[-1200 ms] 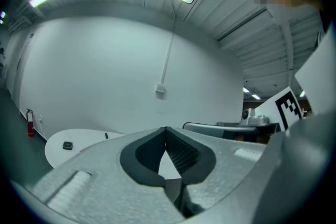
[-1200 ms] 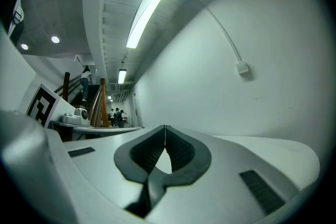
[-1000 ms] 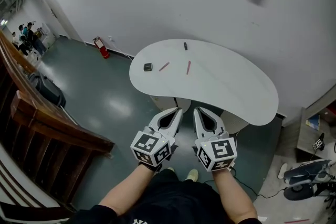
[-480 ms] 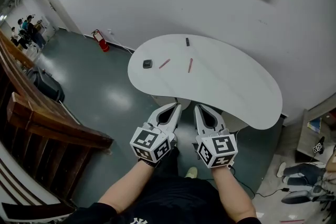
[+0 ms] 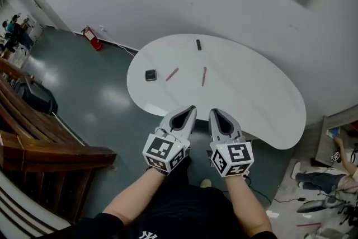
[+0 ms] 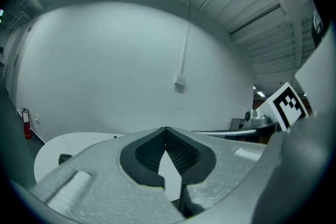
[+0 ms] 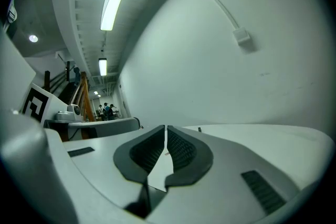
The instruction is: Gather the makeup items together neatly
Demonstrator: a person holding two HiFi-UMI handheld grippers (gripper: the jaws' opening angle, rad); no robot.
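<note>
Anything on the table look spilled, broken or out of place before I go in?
Nothing spilled or damaged. The items simply lie scattered on the white table: a small dark square case, a left reddish pencil and a right reddish pencil at different angles, and a small dark stick by the far edge.

On the table (image 5: 263,98), near its left end: case (image 5: 150,75), just right of it a pencil (image 5: 172,74), further right a second pencil (image 5: 204,76); behind them, by the far edge, a tube (image 5: 198,45); fire extinguisher (image 5: 90,37) on the floor, far left
</note>
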